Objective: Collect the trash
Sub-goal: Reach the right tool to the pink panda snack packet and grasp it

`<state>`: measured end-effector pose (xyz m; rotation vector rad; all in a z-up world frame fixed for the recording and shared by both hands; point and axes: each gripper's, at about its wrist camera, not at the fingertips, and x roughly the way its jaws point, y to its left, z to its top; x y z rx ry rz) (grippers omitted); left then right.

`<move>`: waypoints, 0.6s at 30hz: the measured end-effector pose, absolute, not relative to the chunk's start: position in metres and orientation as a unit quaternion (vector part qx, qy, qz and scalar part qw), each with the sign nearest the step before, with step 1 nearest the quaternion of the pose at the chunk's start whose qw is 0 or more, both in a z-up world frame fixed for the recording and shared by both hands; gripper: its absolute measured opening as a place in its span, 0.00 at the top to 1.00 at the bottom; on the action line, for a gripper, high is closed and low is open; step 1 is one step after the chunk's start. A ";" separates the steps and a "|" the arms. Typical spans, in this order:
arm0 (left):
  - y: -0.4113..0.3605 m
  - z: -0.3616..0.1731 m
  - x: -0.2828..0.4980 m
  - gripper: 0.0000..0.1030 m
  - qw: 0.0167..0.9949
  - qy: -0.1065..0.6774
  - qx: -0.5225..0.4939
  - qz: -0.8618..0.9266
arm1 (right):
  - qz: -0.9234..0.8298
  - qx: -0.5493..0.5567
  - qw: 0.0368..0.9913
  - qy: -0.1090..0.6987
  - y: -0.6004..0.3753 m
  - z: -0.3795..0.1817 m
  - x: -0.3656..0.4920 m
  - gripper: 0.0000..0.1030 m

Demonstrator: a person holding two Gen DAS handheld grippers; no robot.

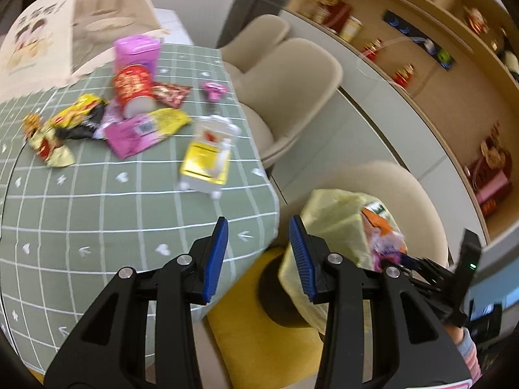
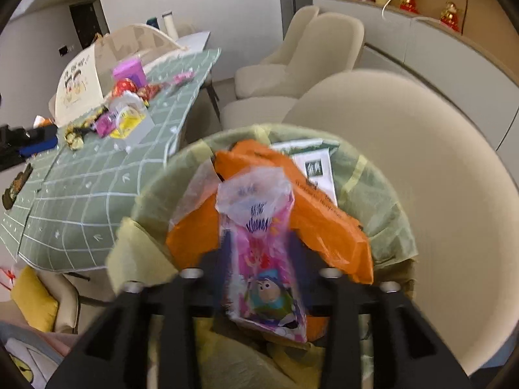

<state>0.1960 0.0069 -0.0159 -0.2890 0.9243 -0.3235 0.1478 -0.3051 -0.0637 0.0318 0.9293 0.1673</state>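
Left gripper: the left gripper hangs over the table edge with its blue pads well apart and nothing between them.
Right gripper: the right gripper sits over the bin; a pink cartoon wrapper lies between its fingers, but motion blur hides whether the jaws press on it, so the grip cannot be told.
Bin: a bin lined with a pale green bag stands beside the table in front of a cream chair; in the left view its liner is just right of the open fingers.
In the bin: an orange plastic bag, a white and green leaflet and a crumpled clear film above the pink wrapper.
Table: a green checked cloth covers it, hanging over the near corner.
Trash on the table: a red cup lying on its side against a purple container; a red wrapper; a pink and yellow packet; a yellow and black wrapper; a gold wrapper; a small pink piece set apart; a white and yellow box nearest the edge.
Count: eight loose items on the cloth, as far as blur allows.
Around: a printed tote bag at the far end; two more cream chairs beyond the table; a shelf of red ornaments along the wall; a yellow cushion below the bin.
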 end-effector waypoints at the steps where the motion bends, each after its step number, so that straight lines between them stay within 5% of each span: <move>1: 0.014 -0.017 0.196 0.63 0.875 0.439 -0.140 -0.149 | 0.075 0.014 0.893 0.444 -0.304 -0.058 0.146 0.61; 18: 0.119 -0.021 0.230 0.63 0.897 0.412 -0.127 -0.095 | 0.106 0.000 0.931 0.350 -0.193 0.015 0.213 0.61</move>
